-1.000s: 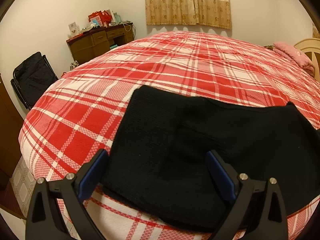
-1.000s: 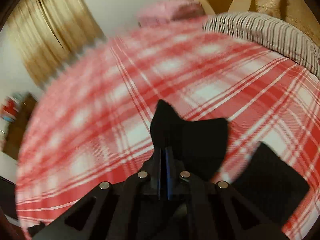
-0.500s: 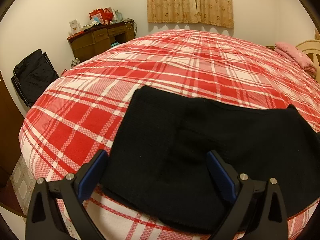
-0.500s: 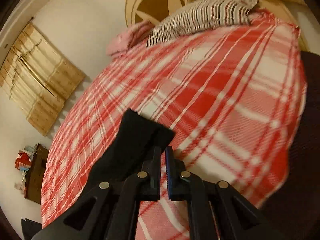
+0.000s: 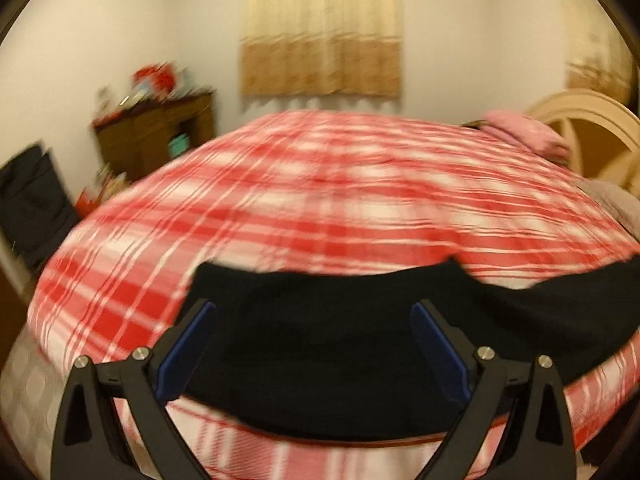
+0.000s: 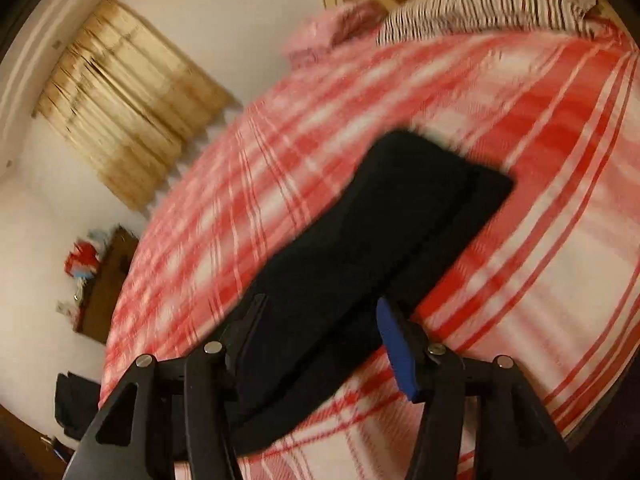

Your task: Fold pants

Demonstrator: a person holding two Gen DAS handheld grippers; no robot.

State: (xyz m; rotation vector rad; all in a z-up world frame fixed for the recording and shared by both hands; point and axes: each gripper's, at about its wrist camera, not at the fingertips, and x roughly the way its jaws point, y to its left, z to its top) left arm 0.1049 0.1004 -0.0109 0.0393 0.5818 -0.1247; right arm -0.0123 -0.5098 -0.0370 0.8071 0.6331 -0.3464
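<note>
The black pants (image 5: 340, 332) lie flat on the red-and-white plaid bed (image 5: 320, 200), near its front edge, folded into a long band. My left gripper (image 5: 314, 344) is open, its blue-padded fingers (image 5: 188, 344) held over the pants with nothing between them. In the right wrist view the pants (image 6: 380, 240) stretch away to a squared end. My right gripper (image 6: 320, 328) is open above the near part of them and holds nothing. Both views are motion-blurred.
A wooden dresser (image 5: 160, 136) with clutter stands at the left wall, a dark chair (image 5: 28, 200) beside it. Curtains (image 5: 320, 40) hang at the far wall. A pink pillow (image 5: 524, 136), a striped pillow (image 6: 480, 4) and the headboard (image 5: 592, 120) lie at the right.
My right gripper has opened and let go of the pants leg it carried; the leg now lies folded on the bed. My left gripper has dropped lower and tilted up, still open.
</note>
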